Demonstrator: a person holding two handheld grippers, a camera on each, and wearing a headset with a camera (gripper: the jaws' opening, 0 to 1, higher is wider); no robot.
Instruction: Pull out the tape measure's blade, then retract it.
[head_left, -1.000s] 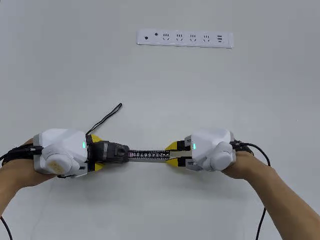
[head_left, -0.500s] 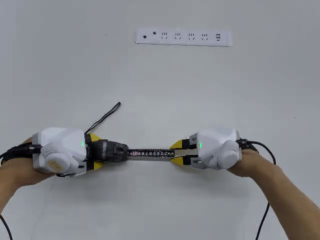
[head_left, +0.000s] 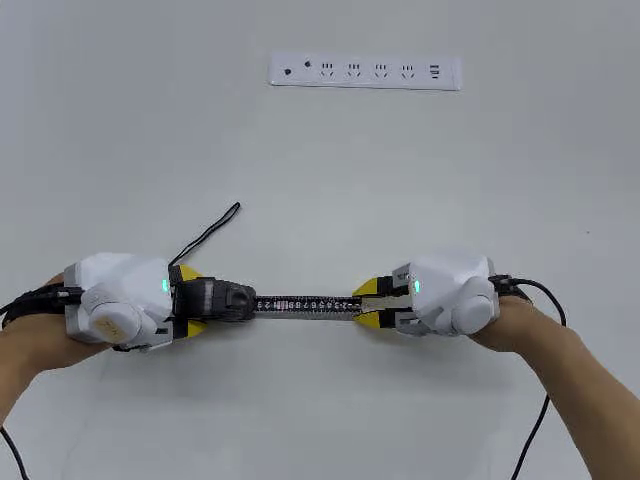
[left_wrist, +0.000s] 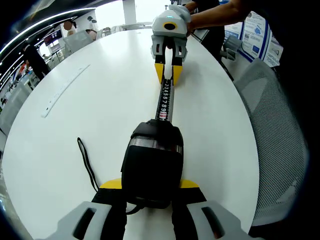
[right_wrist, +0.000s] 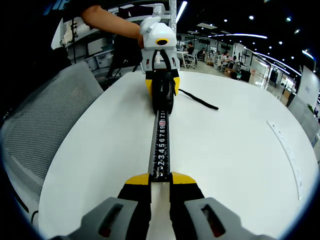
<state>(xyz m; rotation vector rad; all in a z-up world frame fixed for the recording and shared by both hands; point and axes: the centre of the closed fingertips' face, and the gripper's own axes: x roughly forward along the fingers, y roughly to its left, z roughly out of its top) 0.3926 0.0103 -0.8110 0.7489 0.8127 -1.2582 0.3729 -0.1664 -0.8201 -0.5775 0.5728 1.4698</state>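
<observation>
Your right hand-held gripper has slid further toward the right of the frame, and more of the blade shows now, stretched straight across the lower middle of the white tabletop. Its yellow jaws are pinched together on the blade's end. At lower left, your left hand-held gripper is clamped on the black tape measure, whose lanyard trails up and to the right. The power strip lies at top centre, well apart.
</observation>
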